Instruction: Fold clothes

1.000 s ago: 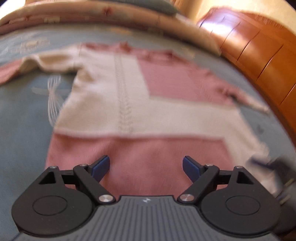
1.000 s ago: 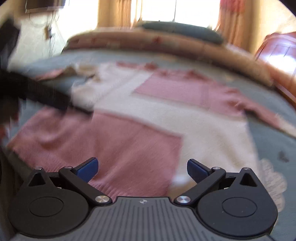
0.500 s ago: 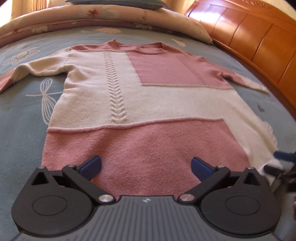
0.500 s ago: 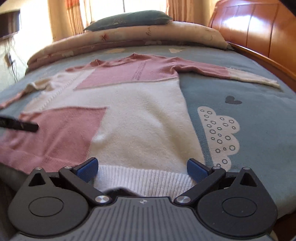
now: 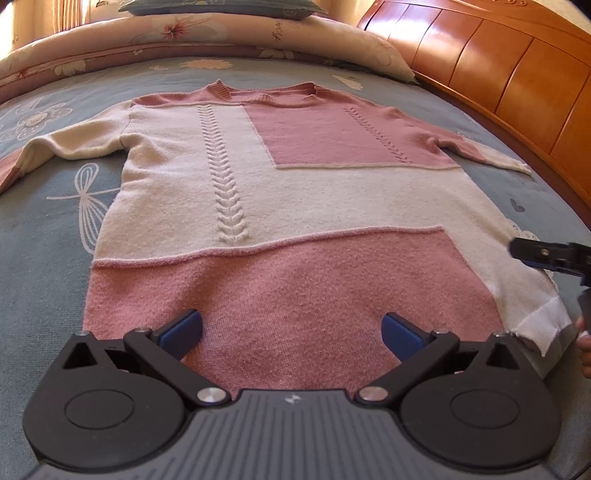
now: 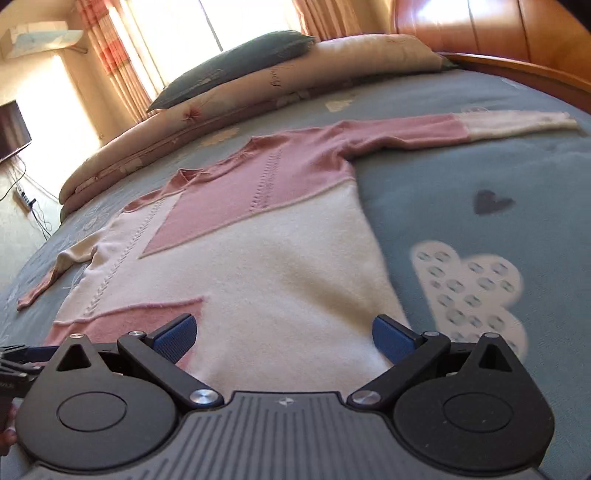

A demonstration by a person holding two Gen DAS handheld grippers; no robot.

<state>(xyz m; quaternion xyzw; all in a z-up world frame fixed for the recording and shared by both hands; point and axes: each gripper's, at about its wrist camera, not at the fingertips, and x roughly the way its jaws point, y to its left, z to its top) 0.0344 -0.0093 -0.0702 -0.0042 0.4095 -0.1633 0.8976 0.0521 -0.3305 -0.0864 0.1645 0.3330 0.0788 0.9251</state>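
A pink and cream colour-block knitted sweater (image 5: 295,206) lies spread flat, front up, on the blue-grey bedspread (image 5: 40,258) printed with pale flowers and a dragonfly. Its neckline points toward the far rolled quilt, a cream and pink floral one (image 5: 207,33), and its hem lies nearest you. Both sleeves stretch out sideways across the bedspread.

Your left gripper (image 5: 291,330) hangs low over the pink lower panel at the hem. Its blue-padded jaws have just been opening and now stand wide apart, with sweater fabric showing below the gap and nothing pinched between the pads.

Your right gripper (image 6: 284,334) sits over the cream part of the hem, near the sweater's right side edge. Its blue pads are also spread wide, with cream knit below them and nothing clamped. In the left wrist view, the right gripper's tip (image 5: 543,254) shows at the sweater's right edge, just above the white ribbed corner.

A polished orange-brown wooden headboard (image 5: 509,81) runs along the right side of the bed. A dark blue-grey pillow (image 6: 236,62) rests on top of the rolled quilt, in front of a bright window with striped curtains (image 6: 110,51).
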